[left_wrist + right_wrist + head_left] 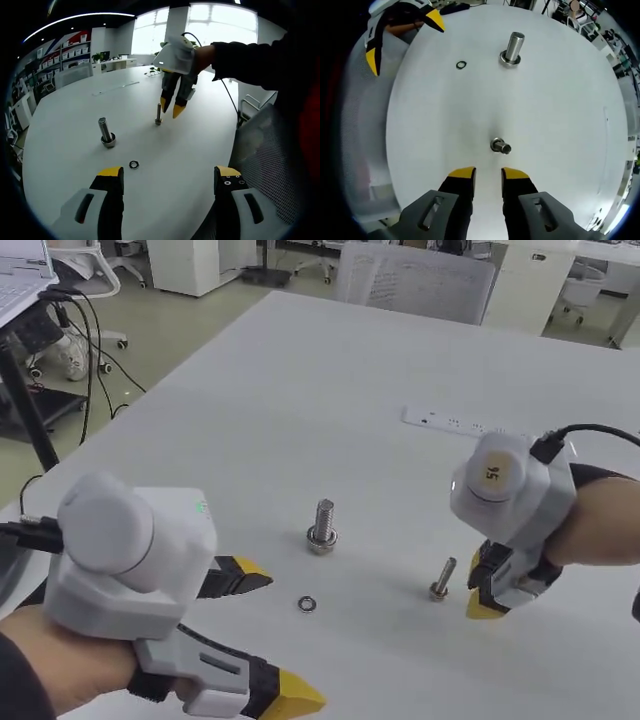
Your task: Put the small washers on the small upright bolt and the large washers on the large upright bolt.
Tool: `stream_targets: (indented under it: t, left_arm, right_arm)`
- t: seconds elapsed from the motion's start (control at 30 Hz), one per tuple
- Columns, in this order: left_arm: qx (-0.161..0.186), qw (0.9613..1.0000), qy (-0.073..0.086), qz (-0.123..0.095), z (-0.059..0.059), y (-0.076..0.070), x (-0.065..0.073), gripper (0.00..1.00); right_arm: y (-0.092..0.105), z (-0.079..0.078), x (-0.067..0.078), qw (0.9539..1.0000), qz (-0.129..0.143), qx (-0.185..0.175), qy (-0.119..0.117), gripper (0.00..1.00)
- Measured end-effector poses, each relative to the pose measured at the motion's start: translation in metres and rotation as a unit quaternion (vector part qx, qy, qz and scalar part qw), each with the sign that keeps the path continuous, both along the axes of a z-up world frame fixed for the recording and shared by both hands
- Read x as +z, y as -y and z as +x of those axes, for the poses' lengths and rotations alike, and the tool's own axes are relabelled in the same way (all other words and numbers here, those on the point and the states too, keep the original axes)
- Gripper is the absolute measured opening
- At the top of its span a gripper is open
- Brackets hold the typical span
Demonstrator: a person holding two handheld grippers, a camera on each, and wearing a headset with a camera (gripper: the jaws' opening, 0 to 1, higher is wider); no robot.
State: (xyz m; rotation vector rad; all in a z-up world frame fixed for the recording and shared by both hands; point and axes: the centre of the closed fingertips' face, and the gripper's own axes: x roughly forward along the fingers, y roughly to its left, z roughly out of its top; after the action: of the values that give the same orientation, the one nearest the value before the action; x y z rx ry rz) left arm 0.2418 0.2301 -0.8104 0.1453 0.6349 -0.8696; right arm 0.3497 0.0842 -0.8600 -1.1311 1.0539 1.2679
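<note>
You are holding the left gripper (pixel 169 172) with its jaws spread wide and nothing between them. Its yellow tips are hovering over the white surface (pixel 60 150). A loose washer (pixel 134 164) is lying flat on that surface just ahead of them, closer to the left-hand tip in the left gripper view.

You are holding the right gripper (pixel 488 174) with its jaws drawn close together, showing only a narrow gap and gripping nothing. The tips are pointing down at the surface, and the small upright bolt (pixel 500 146) is standing just beyond them, not touching them. I cannot tell whether any washer is sitting on it.

Farther out, the large upright bolt (pixel 512 47) is standing well apart from the small one, with a ring of metal sitting around its foot. The loose washer is lying near this large bolt, on the side facing the left gripper, and is touching neither bolt.

A white power strip (pixel 455 423) is lying farther back on the surface, and a mesh-backed chair (pixel 415 280) is standing at the far edge
</note>
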Motion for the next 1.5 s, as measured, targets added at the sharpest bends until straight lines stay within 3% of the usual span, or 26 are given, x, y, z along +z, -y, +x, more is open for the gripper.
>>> stream_targets:
  t: [0.6,1.0,1.5]
  left_arm:
    - [-0.002,1.0000,0.003,0.001,0.000,0.002,0.000,0.73]
    - [-0.003,1.0000,0.006,0.000,0.000,0.002,0.002,0.73]
    - [-0.001,0.9999,0.012,0.000,0.000,0.001,0.005,0.73]
  right_arm:
    - [-0.007,-0.030,0.006,0.9998,0.017,0.006,-0.010,0.22]
    - [-0.040,-0.051,0.014,0.9985,0.032,0.042,-0.015,0.23]
    - [-0.097,-0.052,0.031,0.9948,0.054,0.087,-0.001,0.23]
